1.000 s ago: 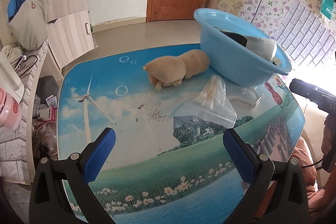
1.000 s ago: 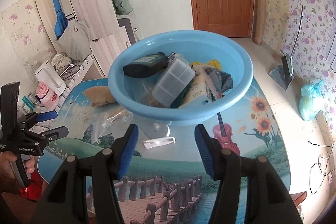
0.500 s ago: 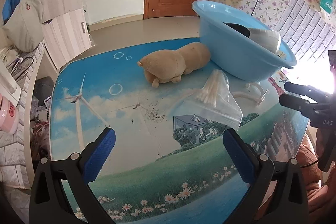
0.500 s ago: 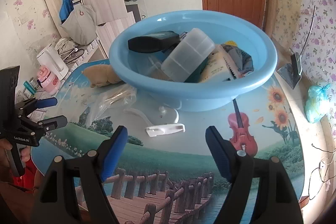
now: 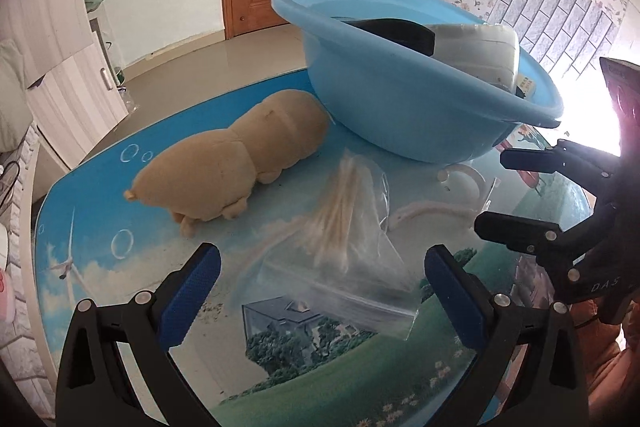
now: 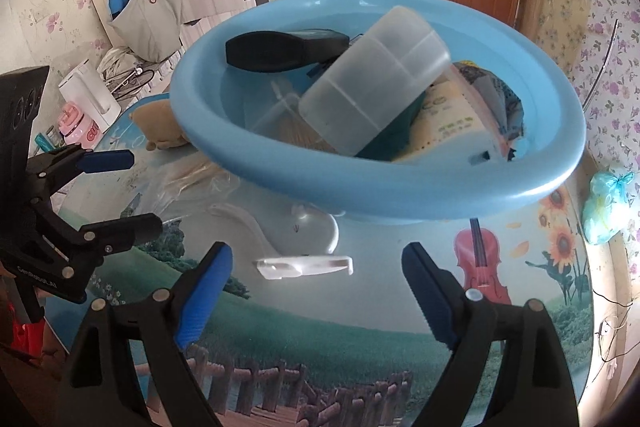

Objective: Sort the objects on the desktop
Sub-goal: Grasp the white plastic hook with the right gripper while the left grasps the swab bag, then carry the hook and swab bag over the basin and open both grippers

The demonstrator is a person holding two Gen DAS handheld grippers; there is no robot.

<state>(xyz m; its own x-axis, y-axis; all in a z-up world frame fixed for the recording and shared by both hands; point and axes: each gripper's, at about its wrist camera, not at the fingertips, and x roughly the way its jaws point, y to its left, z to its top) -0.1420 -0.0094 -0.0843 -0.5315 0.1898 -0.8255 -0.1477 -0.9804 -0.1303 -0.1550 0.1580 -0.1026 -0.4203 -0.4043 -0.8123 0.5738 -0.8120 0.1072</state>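
Observation:
A blue basin (image 6: 400, 195) (image 5: 384, 115) stands on the picture-printed table and holds a black case (image 6: 280, 47), a clear compartment box (image 6: 372, 79) and other items. A clear bag of cotton swabs (image 5: 340, 227) lies just ahead of my left gripper (image 5: 316, 299), which is open and empty. A tan plush toy (image 5: 240, 159) lies beyond the bag, against the basin. A white plastic hook (image 6: 304, 265) lies just ahead of my right gripper (image 6: 316, 291), which is open and empty. The right gripper also shows at the right of the left wrist view (image 5: 516, 195).
A white curved plastic piece (image 5: 460, 183) lies by the basin's foot. A white kettle (image 6: 90, 95) and a pink cup (image 6: 78, 127) stand on a shelf left of the table. The table's rounded edge (image 6: 596, 267) runs close to the basin on the right.
Both grippers have moved forward over the table. The swab bag and plush toy are nearer the left gripper; the white hook and basin are nearer the right. The right jaws have opened wider.

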